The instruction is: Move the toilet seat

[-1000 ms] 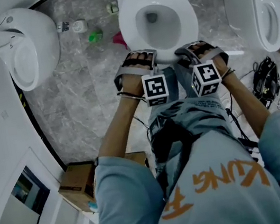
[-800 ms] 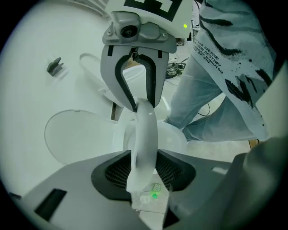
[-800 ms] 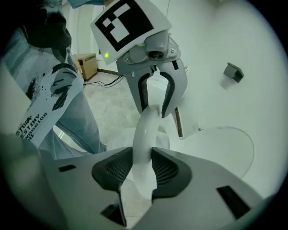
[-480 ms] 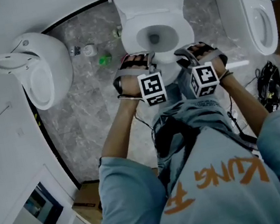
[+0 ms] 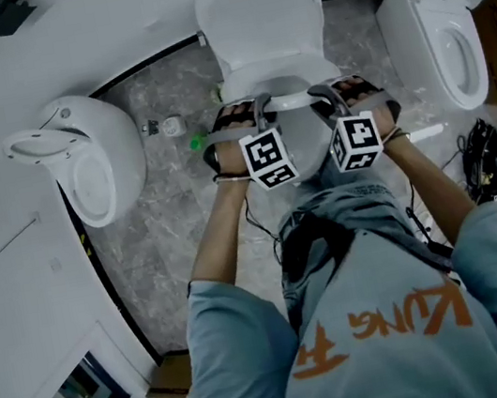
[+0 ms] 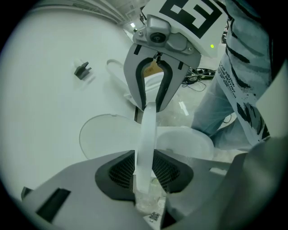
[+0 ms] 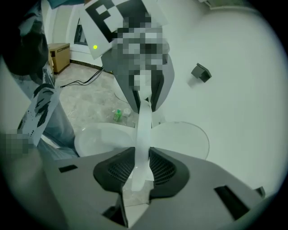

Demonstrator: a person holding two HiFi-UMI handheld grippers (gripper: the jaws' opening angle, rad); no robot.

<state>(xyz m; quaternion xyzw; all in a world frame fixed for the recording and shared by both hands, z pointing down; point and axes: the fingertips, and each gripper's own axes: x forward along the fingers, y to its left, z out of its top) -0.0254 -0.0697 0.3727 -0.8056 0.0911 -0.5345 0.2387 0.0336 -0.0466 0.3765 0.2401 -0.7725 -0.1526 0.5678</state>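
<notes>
The seat (image 6: 146, 134) is clamped edge-on by the left gripper (image 6: 143, 177) and right gripper (image 7: 140, 173), whose jaws have just been closing on it; its front is hidden in the head view.

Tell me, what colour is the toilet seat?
White. The toilet seat shows best in the head view.

A sanitary-ware display room: three toilets (image 5: 94, 159) side by side on marble floor (image 5: 176, 220).

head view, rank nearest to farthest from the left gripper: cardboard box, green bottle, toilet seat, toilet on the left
1. toilet seat, between the left gripper's jaws, which have just been closing on it.
2. green bottle, floor to its left.
3. toilet on the left, by the wall.
4. cardboard box, bottom-left corner.
</notes>
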